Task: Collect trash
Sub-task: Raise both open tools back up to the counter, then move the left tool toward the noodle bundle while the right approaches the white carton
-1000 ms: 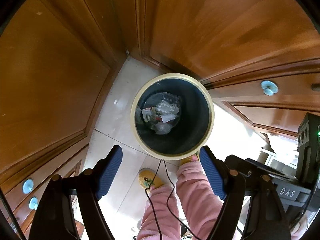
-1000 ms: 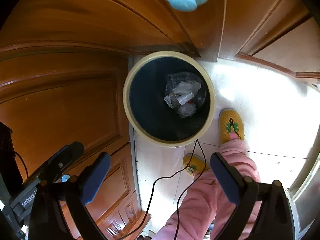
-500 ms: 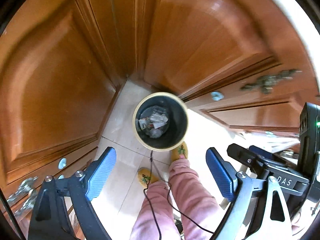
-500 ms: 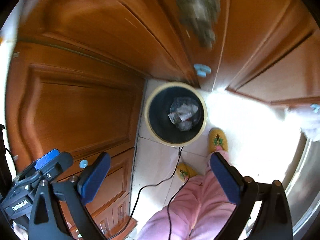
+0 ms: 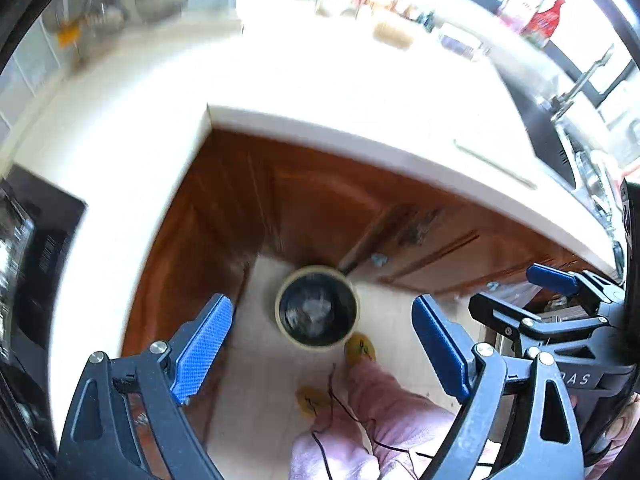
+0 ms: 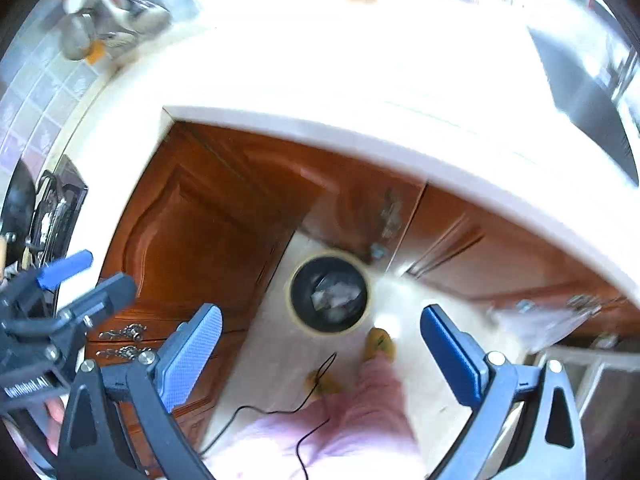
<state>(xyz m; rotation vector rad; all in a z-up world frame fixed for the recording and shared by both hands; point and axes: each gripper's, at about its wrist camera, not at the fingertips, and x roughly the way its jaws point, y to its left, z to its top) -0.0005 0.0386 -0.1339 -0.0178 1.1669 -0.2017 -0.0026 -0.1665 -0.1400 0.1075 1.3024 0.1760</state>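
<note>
A round bin (image 5: 318, 307) with a cream rim and dark inside stands on the floor in the cabinet corner, far below both grippers; crumpled clear wrappers (image 5: 312, 310) lie in it. The right wrist view shows the same bin (image 6: 330, 299) with its wrappers (image 6: 334, 294). My left gripper (image 5: 322, 336) stands open, blue pads wide apart, nothing between them. My right gripper (image 6: 320, 344) is open and empty too. Each gripper shows at the edge of the other's view. Both views are blurred.
A white L-shaped countertop (image 5: 360, 92) rims the wooden cabinets (image 5: 224, 216), with blurred jars and bottles at its back. A sink with tap (image 5: 576, 92) lies right, a dark appliance (image 5: 28, 240) left. The person's pink trouser legs (image 5: 384, 404), yellow slippers and black cables lie below.
Both grippers have risen well above the bin, which now looks much smaller. The countertop, sink and appliance have come into view. The left jaws stand slightly wider than a second ago.
</note>
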